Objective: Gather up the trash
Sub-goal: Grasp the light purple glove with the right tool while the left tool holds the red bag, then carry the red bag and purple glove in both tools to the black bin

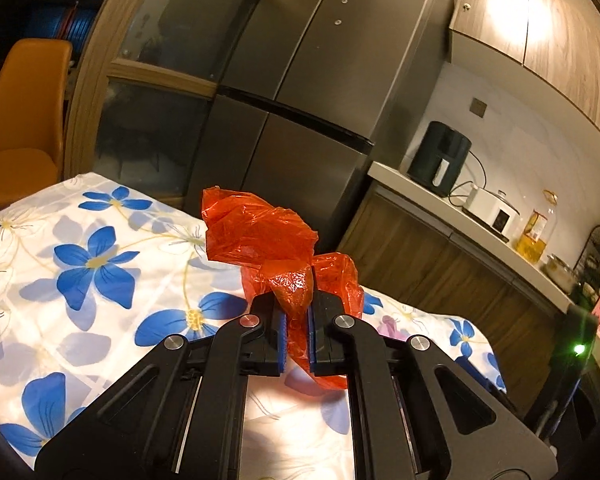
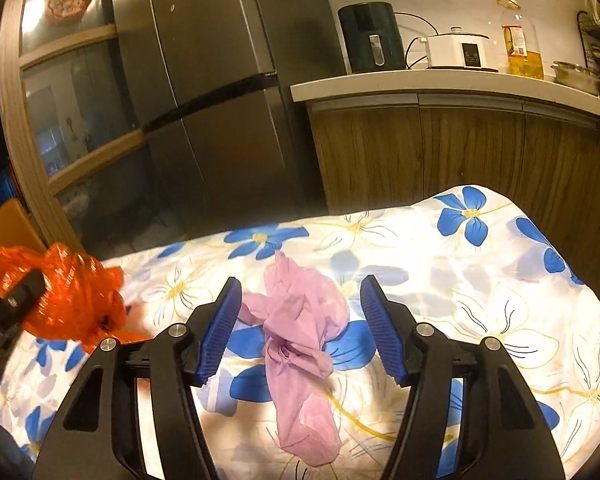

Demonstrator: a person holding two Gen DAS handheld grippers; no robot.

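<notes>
We are gripping the red bag (image 1: 260, 236) in our closed left claw (image 1: 296, 320); our right claw (image 2: 300, 320), gaping wide and empty, is straddling the pink bag (image 2: 296, 332), at twelve o'clock, still lying uncollected on the bench (image 2: 500, 300).

1. i count two grippers: the left gripper (image 1: 297, 320) and the right gripper (image 2: 300, 328).
2. two crumpled plastic bags: one orange bag (image 1: 260, 236), one pink bag (image 2: 296, 320).
3. one flowered tablecloth (image 2: 480, 280).
4. one refrigerator (image 1: 300, 80).
5. one black air fryer (image 2: 370, 36).
6. one white cooker (image 2: 458, 50).
7. one oil bottle (image 2: 520, 40).
8. one orange chair (image 1: 20, 112).
</notes>
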